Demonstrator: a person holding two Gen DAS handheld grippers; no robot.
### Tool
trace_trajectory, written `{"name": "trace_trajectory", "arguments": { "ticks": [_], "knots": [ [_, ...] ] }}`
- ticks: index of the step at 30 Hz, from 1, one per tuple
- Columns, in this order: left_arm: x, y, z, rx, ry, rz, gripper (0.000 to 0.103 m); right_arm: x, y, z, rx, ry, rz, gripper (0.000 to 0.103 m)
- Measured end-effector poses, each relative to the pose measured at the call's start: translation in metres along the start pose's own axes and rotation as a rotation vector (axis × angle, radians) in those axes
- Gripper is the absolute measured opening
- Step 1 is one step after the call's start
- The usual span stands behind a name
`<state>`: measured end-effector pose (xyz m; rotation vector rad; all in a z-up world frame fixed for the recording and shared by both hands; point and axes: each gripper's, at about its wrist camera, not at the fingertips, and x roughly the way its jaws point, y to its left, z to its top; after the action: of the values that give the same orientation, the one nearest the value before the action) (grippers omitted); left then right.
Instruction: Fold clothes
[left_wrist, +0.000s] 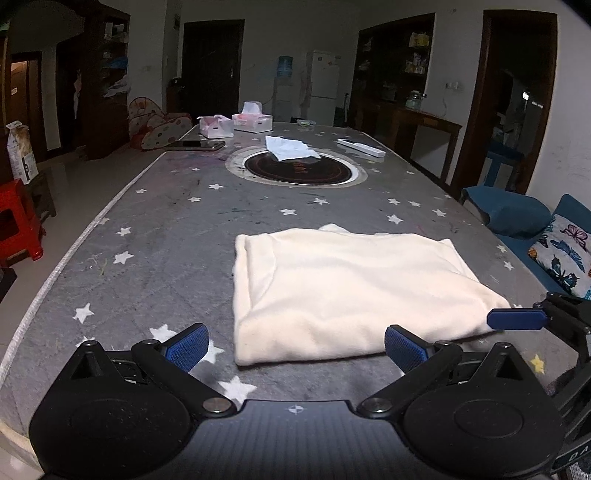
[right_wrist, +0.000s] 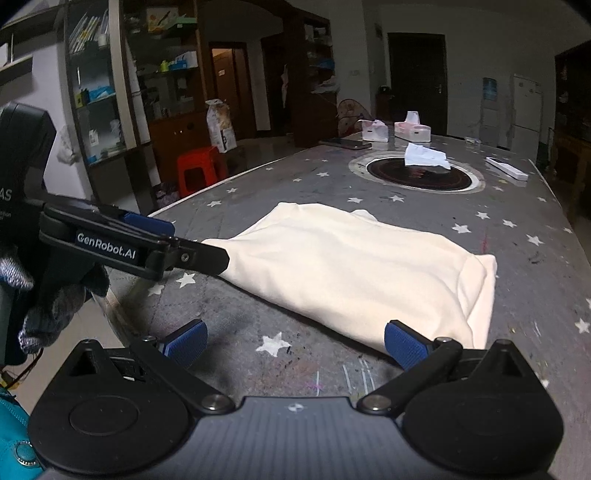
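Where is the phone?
The phone lies at the table's far left edge in the left wrist view, near the tissue boxes.

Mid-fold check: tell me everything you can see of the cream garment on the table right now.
The cream garment is a soft, fleecy-looking piece, already folded into a rough rectangle of several layers, with doubled edges showing along one short side. It lies flat on the grey star-print table cover, near the front edge. A small flap pokes out at its far side. Both grippers are open: the left gripper sits at its near edge, and the right gripper sits by a near corner, neither clamping the cloth.
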<state>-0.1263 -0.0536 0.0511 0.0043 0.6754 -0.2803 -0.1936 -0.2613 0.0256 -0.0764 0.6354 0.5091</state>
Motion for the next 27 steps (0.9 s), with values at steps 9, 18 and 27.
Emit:
{"name": "trace_trajectory", "arguments": {
  "ticks": [9,18,27],
  "knots": [
    [0.013,0.023,0.019,-0.043,0.000,0.021,0.103,0.012,0.004,0.012,-0.063,0.004,-0.021,0.097],
    [0.026,0.034,0.025,-0.060,0.016,0.015,0.103,0.033,0.012,0.021,-0.123,0.044,-0.007,0.090],
    [0.026,0.040,0.026,-0.093,0.023,0.018,0.103,0.041,0.014,0.029,-0.122,0.039,0.014,0.096]
  ]
}}
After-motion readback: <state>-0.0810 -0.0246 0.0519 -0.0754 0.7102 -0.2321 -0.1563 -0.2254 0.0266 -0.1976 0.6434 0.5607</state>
